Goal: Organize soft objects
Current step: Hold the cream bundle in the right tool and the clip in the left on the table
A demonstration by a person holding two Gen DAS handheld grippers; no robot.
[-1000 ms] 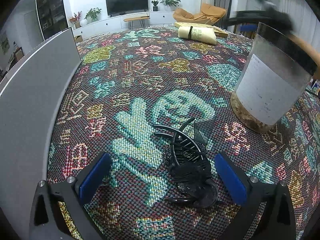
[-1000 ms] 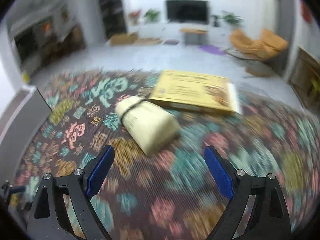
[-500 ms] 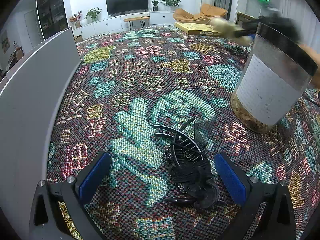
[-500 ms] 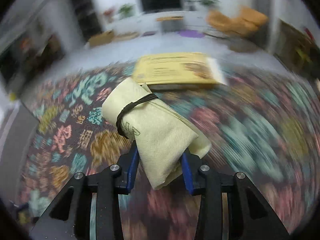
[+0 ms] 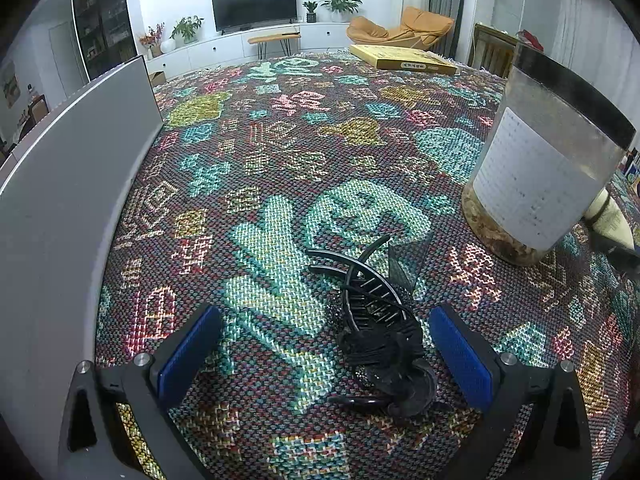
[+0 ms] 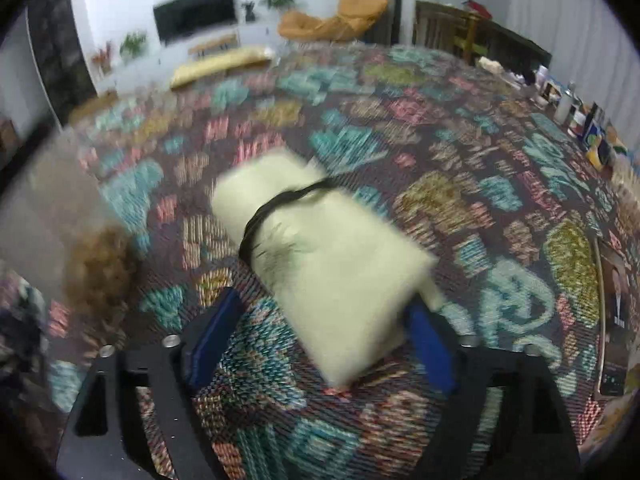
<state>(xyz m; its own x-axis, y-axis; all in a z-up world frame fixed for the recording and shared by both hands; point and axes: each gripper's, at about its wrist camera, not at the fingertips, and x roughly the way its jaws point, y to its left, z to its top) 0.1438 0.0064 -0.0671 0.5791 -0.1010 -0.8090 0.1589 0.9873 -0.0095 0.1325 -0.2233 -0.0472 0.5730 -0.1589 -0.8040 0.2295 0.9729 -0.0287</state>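
A rolled cream cloth (image 6: 320, 248) bound by a black hair tie lies on the patterned tablecloth (image 6: 460, 208), blurred in the right wrist view. My right gripper (image 6: 316, 336) is open, its blue pads wide on either side of the roll's near end. The roll's tip (image 5: 608, 216) peeks out behind the jar in the left wrist view. My left gripper (image 5: 324, 352) is open and low over the cloth, with a black hair claw clip (image 5: 380, 332) between its pads, nearer the right one.
A tall clear jar (image 5: 544, 168) with a black lid and brown bits at the bottom stands right of the clip. A grey panel (image 5: 72, 184) rises along the left. A yellow flat box (image 5: 404, 58) lies at the far edge. Small items (image 6: 580, 120) sit far right.
My right gripper carried the cream roll from the far side by the yellow box to beside the jar, and its jaws have opened off it. The left gripper has not moved.
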